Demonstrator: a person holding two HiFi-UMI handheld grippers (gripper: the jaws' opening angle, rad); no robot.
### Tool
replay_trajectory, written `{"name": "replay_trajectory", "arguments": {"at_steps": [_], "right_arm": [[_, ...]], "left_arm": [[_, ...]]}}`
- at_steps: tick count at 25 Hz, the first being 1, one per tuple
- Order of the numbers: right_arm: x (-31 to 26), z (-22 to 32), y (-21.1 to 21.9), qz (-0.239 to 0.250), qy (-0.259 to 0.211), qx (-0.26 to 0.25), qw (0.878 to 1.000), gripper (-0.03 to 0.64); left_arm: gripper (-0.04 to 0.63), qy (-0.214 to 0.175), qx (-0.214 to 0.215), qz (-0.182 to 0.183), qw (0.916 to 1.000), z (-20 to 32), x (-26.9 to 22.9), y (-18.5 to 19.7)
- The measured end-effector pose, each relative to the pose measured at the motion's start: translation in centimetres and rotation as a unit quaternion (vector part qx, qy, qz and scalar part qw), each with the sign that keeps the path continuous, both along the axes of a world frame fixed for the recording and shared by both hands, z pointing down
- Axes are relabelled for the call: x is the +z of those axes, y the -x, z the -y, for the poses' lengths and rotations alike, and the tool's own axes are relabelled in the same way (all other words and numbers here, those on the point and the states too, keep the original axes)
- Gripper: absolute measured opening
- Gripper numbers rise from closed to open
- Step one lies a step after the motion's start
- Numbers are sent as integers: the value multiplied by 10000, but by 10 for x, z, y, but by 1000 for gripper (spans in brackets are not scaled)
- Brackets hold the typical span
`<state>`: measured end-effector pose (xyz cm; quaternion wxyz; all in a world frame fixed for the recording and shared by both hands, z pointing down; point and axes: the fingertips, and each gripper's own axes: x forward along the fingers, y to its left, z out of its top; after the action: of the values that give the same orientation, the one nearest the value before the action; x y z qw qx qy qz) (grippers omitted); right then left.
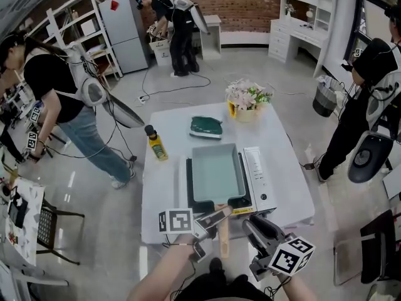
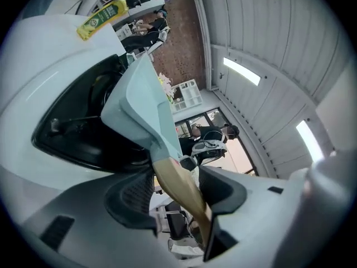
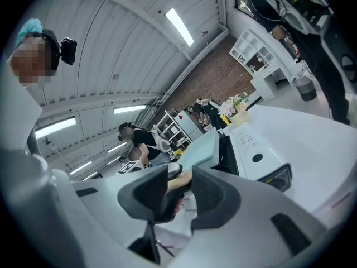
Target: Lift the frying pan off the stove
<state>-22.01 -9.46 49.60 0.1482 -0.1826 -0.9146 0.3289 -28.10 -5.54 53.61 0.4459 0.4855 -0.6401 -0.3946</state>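
A square pale-teal frying pan (image 1: 216, 171) sits on the white tabletop stove (image 1: 260, 180), its wooden handle (image 1: 223, 234) reaching past the near table edge. My left gripper (image 1: 216, 226) is rolled on its side around that handle. In the left gripper view the handle (image 2: 178, 183) runs between the wide jaws of the left gripper (image 2: 173, 200), with a gap beside it, so the gripper is open. The pan (image 2: 139, 102) rests over the black burner well (image 2: 72, 138). My right gripper (image 1: 255, 226) hovers just right of the handle, partly open and empty; its view shows the pan (image 3: 203, 147) beyond the right gripper (image 3: 179, 191).
On the white table (image 1: 150, 231) stand a yellow bottle (image 1: 155, 144) at the left, a dark green folded item (image 1: 206, 126) behind the stove and a flower pot (image 1: 246, 99) at the far edge. People stand around the table at left, right and back.
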Motion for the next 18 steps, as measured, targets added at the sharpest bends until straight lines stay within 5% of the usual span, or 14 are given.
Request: {"name": "replay_trajectory", "arguments": {"at_steps": [18], "right_arm": [[15, -45, 5, -768, 971, -1326, 9834, 247]], "left_arm": [[207, -57, 252, -435, 9987, 11, 5, 4]]}}
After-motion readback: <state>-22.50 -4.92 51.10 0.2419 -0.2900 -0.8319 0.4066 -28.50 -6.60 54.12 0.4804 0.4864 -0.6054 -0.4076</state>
